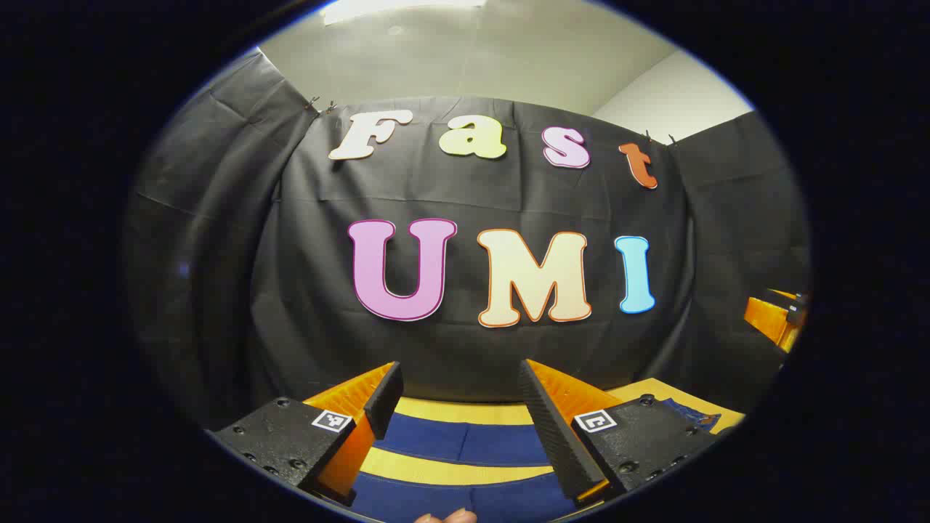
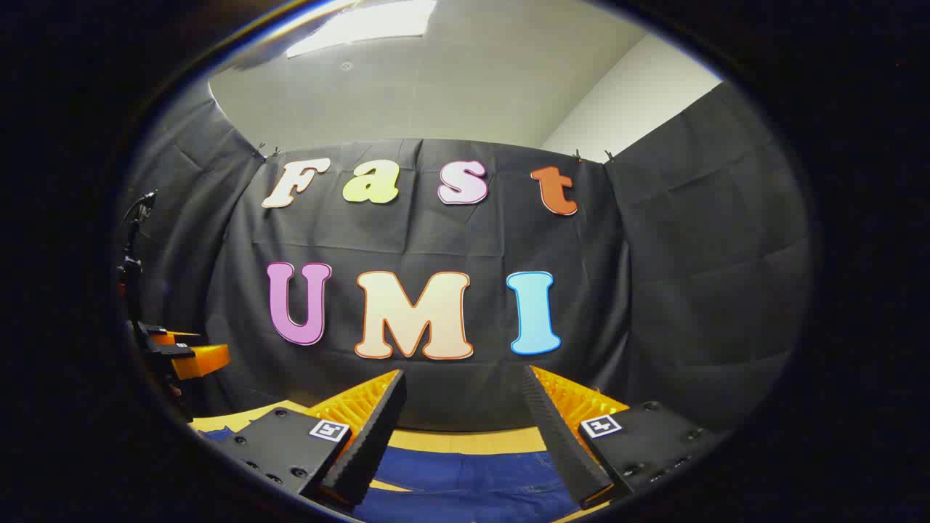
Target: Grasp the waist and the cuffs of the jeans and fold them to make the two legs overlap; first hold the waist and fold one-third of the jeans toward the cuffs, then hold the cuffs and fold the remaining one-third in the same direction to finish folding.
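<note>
1. Jeans [image 1: 465, 442]: blue denim cloth, matt, fine weave; seam stitching shows in right gripper view [image 2: 465, 472].
2. Table [image 1: 465, 412]: yellowish top, smooth, matt; looks like wood or laminate, can't tell which.
3. Left gripper [image 1: 461, 407]: fingers [image 1: 556, 436] w/ ribbed, rough-looking pads; bodies behind them are grainy textured plastic w/ screw heads, slight sheen; ribbed glossy plastic on finger backs.
4. Right gripper [image 2: 461, 414]: same finish, ribbed pads, speckled matt blocks w/ paper-like square markers.
5. Booth wall [image 2: 690, 290]: black cloth, matt, creased w/ fold lines.
6. Ceiling [image 2: 472, 80]: smooth, matt painted surface.
</note>
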{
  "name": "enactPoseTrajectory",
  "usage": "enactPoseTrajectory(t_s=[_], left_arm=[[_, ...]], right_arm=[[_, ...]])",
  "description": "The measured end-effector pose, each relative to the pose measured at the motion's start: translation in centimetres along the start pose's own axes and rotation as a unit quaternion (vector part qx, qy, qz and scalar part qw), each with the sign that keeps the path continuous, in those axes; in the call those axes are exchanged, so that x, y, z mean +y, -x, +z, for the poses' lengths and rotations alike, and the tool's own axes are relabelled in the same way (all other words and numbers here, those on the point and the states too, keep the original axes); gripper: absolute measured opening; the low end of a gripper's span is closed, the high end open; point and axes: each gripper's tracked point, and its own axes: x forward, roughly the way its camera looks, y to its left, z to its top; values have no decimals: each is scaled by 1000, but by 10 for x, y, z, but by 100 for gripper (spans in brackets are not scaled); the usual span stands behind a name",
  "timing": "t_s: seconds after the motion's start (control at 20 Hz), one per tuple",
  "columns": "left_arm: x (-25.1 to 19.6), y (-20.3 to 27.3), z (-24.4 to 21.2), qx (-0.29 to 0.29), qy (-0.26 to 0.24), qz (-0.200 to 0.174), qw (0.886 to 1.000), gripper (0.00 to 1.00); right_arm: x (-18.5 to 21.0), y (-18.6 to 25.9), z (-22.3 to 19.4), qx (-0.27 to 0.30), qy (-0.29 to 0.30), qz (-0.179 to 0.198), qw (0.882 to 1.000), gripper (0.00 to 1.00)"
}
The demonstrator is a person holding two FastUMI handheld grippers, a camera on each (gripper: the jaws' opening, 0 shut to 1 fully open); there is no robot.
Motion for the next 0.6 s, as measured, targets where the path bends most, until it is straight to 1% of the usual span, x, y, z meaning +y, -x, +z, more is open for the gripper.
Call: enactPoseTrajectory(t_s=[0.1, 0.25, 0.3, 0.35, 0.4, 0.45, 0.6], left_arm=[[0, 2, 2, -1, -3, 2, 1000, 94], [-2, 1, 2, -4, -5, 1, 1000, 95], [-1, 1, 1, -4, -7, 0, 1000, 93], [-1, 2, -1, -1, -10, 1, 1000, 93], [0, 1, -3, 2, -13, 2, 1000, 96], [2, 2, -5, 4, -16, 3, 1000, 93], [6, 4, -11, 13, -21, 2, 1000, 95]], right_arm=[[-3, -2, 1, 0, -3, 1, 1000, 99], [-6, -6, -2, 5, -6, 1, 1000, 99], [-5, -6, -4, 7, -8, 1, 1000, 99], [-5, -8, -5, 8, -9, 2, 1000, 99], [-4, -10, -6, 9, -8, 3, 1000, 99], [-3, -11, -8, 11, -8, 5, 1000, 99], [4, -13, -13, 17, -9, 13, 1000, 99]])
